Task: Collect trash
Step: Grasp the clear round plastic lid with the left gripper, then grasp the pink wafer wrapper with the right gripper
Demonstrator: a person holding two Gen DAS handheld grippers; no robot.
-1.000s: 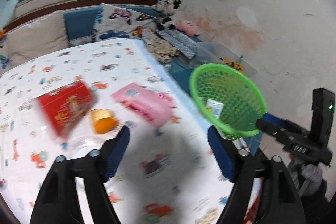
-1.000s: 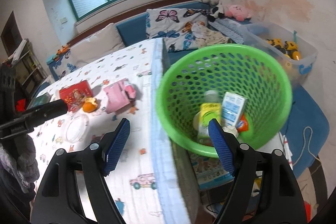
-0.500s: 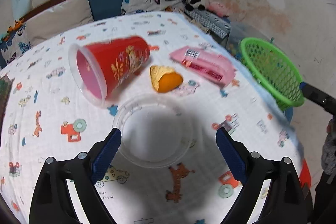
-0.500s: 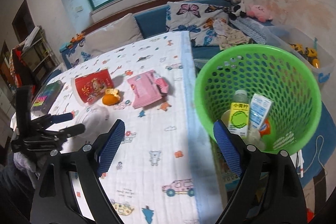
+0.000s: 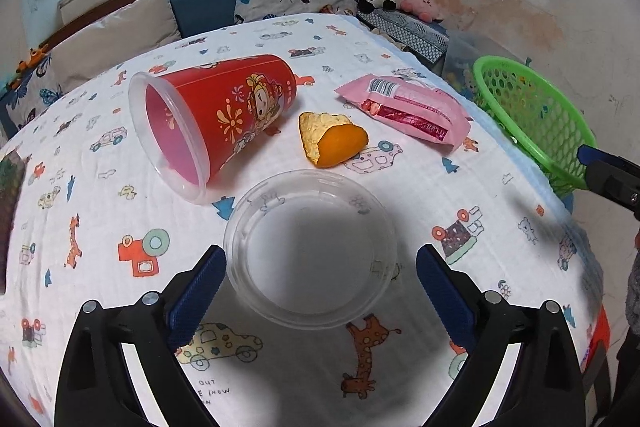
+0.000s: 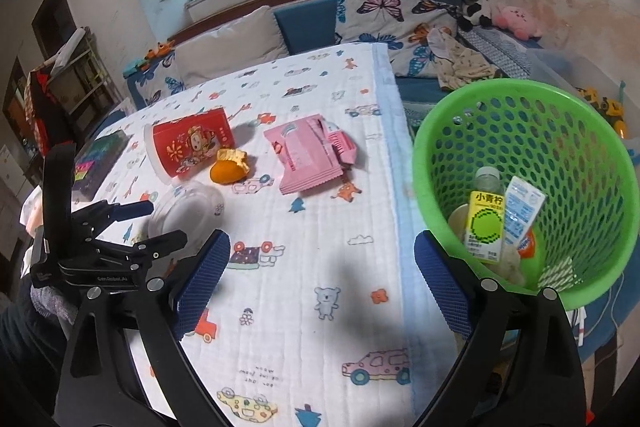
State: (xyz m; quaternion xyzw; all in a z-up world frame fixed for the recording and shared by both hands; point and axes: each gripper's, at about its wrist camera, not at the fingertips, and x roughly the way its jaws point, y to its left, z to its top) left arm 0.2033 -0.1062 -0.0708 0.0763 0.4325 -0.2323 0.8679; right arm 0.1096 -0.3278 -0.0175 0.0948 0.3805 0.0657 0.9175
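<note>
On the tabletop (image 5: 100, 211), a clear round plastic lid (image 5: 310, 253) is lying flat between the left gripper (image 5: 320, 277)'s spread fingers; the right gripper (image 6: 322, 273)'s fingers are also gaping apart, empty.

So on the table (image 5: 100, 227) the clear lid (image 5: 310, 253) sits nearest, right between the fingers of the left hand-held gripper (image 5: 318, 273). Just behind it, the tipped-over cup (image 5: 212, 115) is on the left, the peel (image 5: 332, 139) next to it in the middle, and the snack packet (image 5: 408, 109) off to the right. The basket (image 6: 528, 131) hangs past the table's right edge, with a juice carton (image 6: 486, 227) and bottle (image 6: 488, 179) inside.
</note>
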